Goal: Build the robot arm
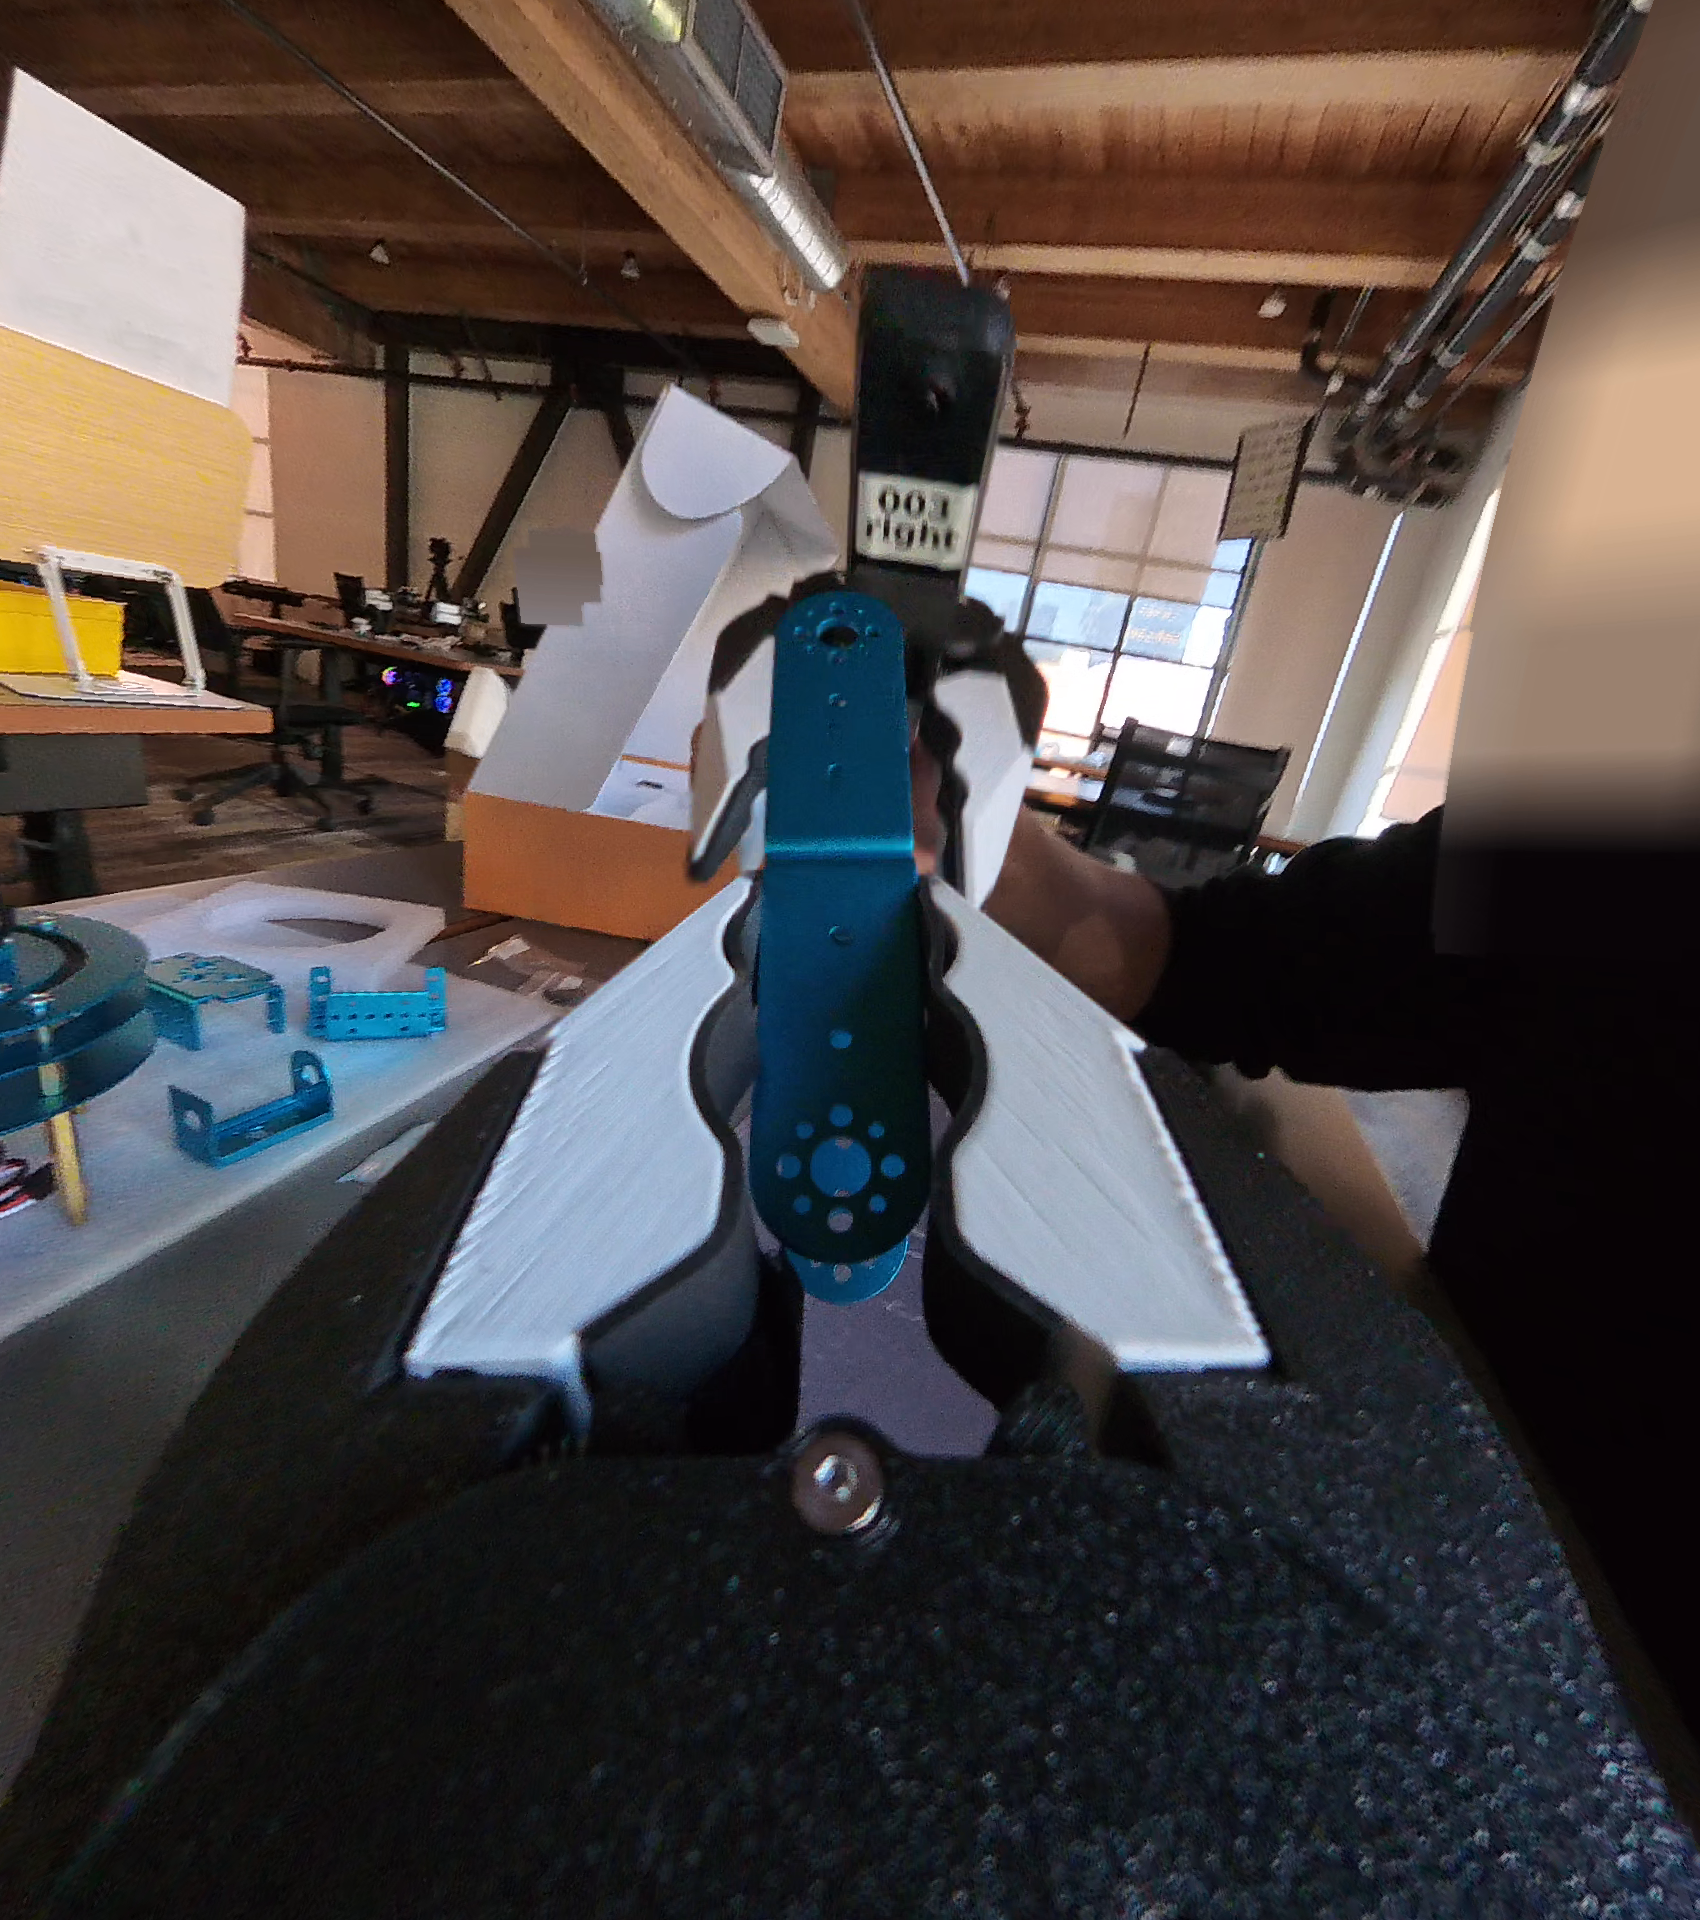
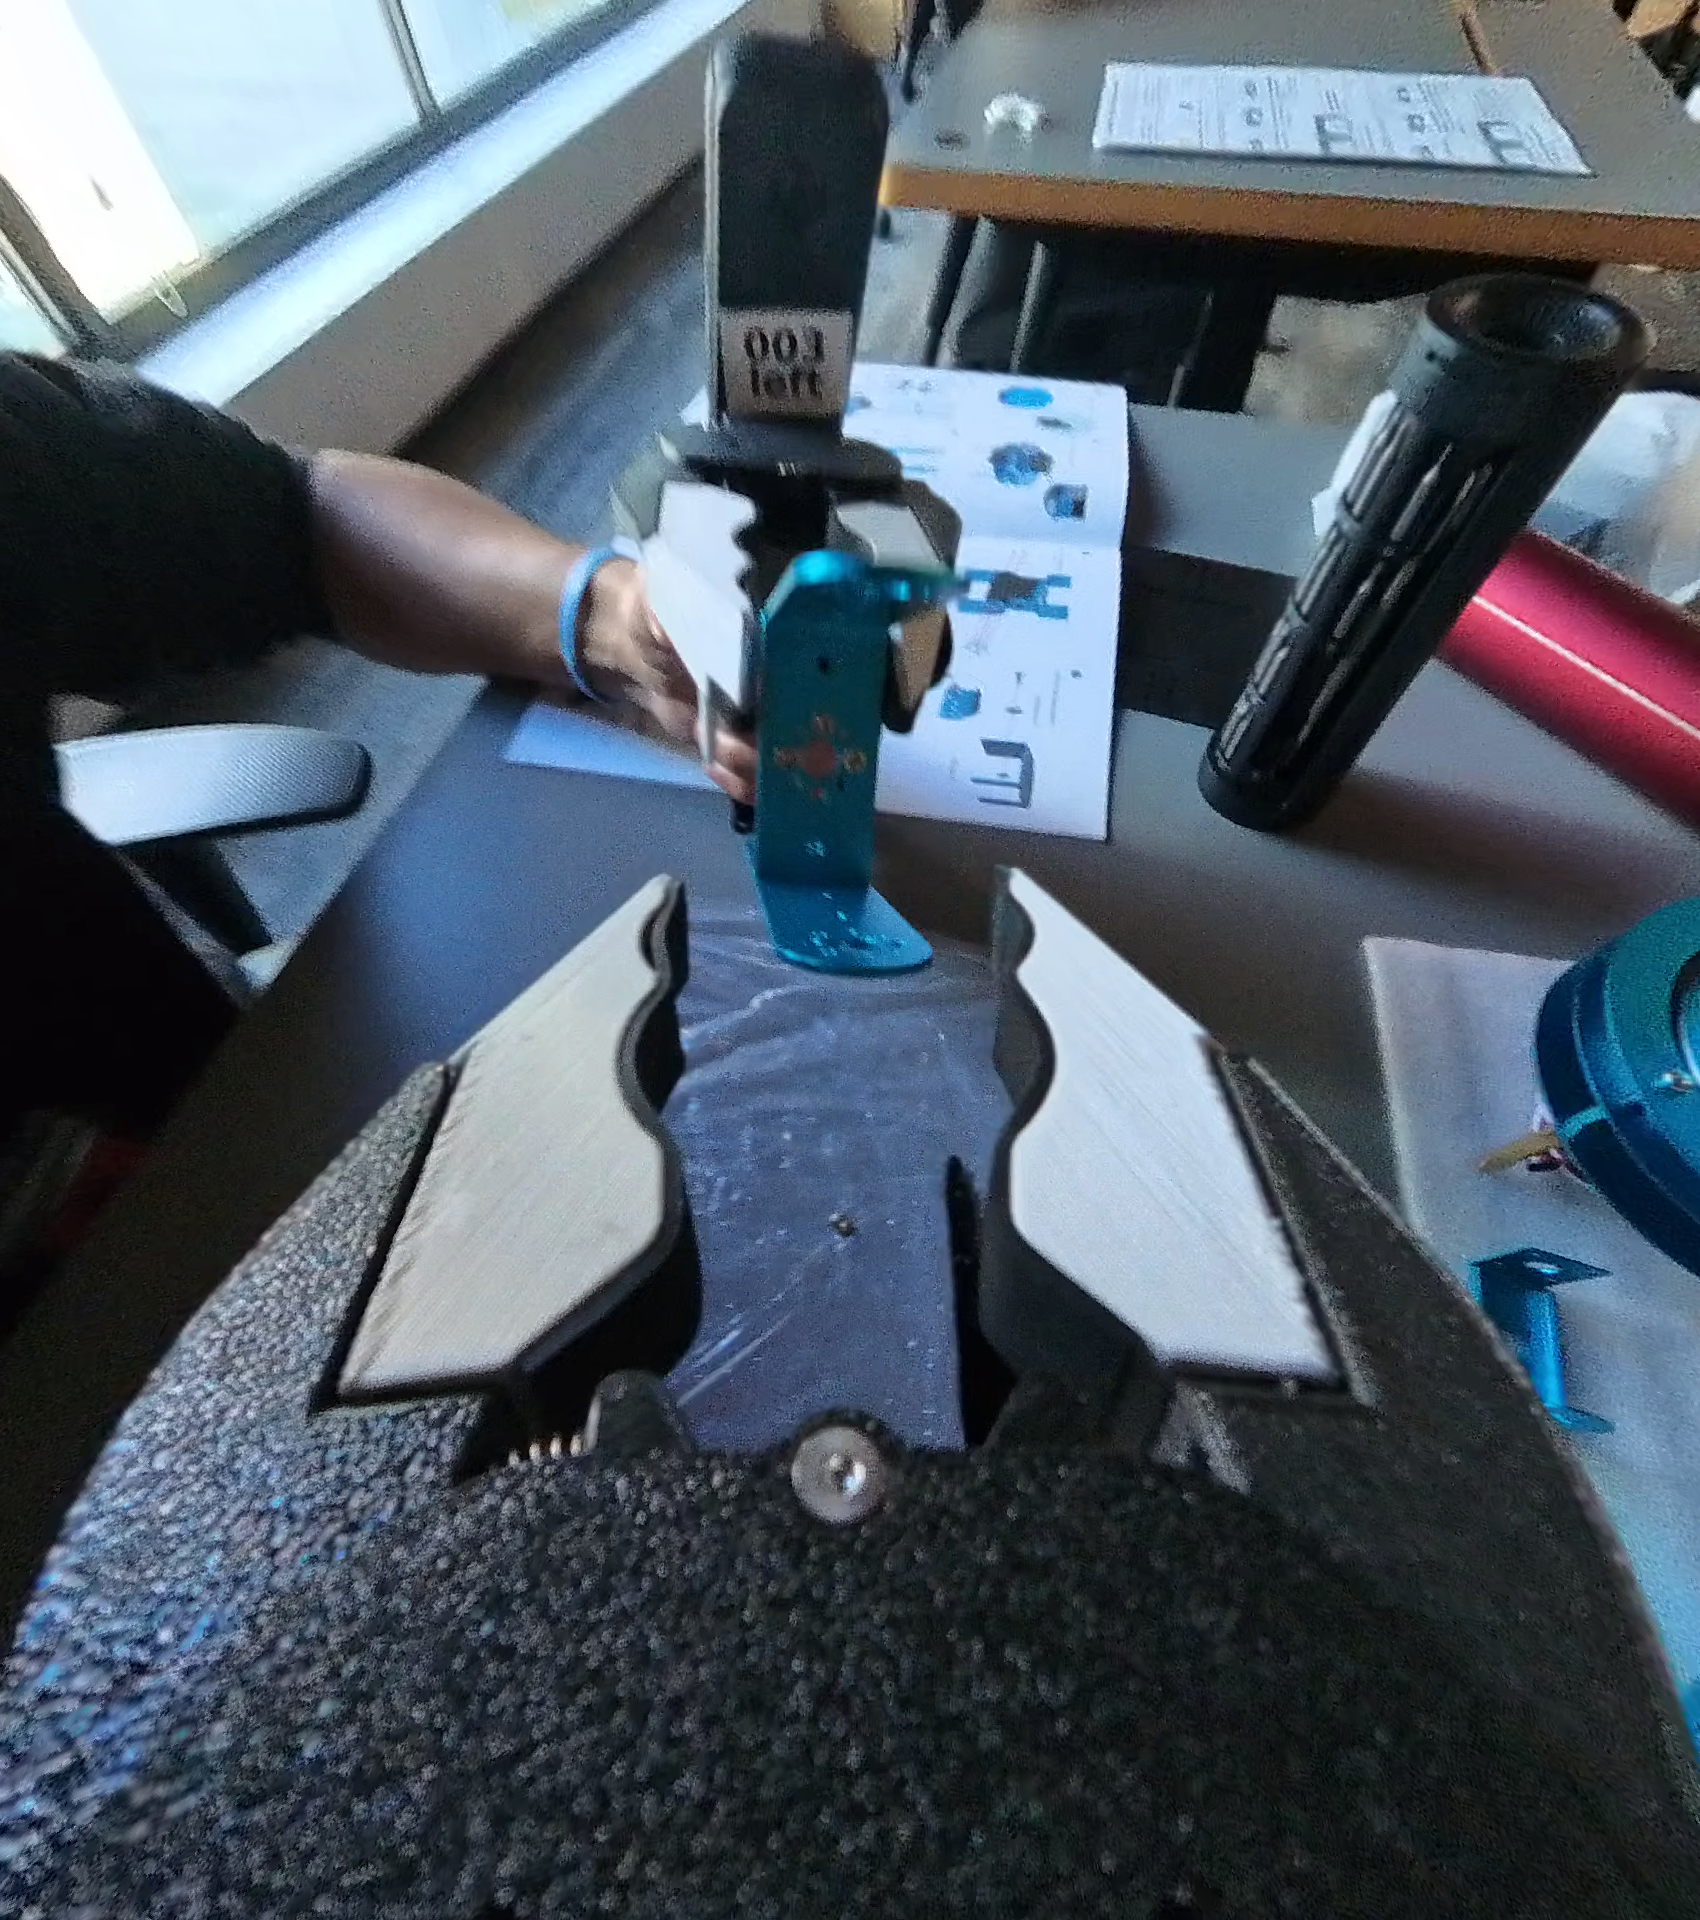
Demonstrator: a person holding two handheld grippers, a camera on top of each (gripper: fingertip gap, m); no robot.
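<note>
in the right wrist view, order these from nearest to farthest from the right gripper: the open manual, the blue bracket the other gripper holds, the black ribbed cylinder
1. blue bracket, just ahead of the right gripper, held up by the left gripper.
2. open manual, flat on the table behind the bracket.
3. black ribbed cylinder, farther off to the right, leaning beside a red tube.

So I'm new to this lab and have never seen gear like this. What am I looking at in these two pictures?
A person holds two hand-held grippers, each carrying a camera that looks along its fingers. One picture comes from the left gripper, shut on a blue metal bracket. The other comes from the right gripper, jaws open and empty, facing that bracket. On the table lie an open instruction booklet, a round blue base, smaller blue brackets, a black cylinder and a red tube.
</note>
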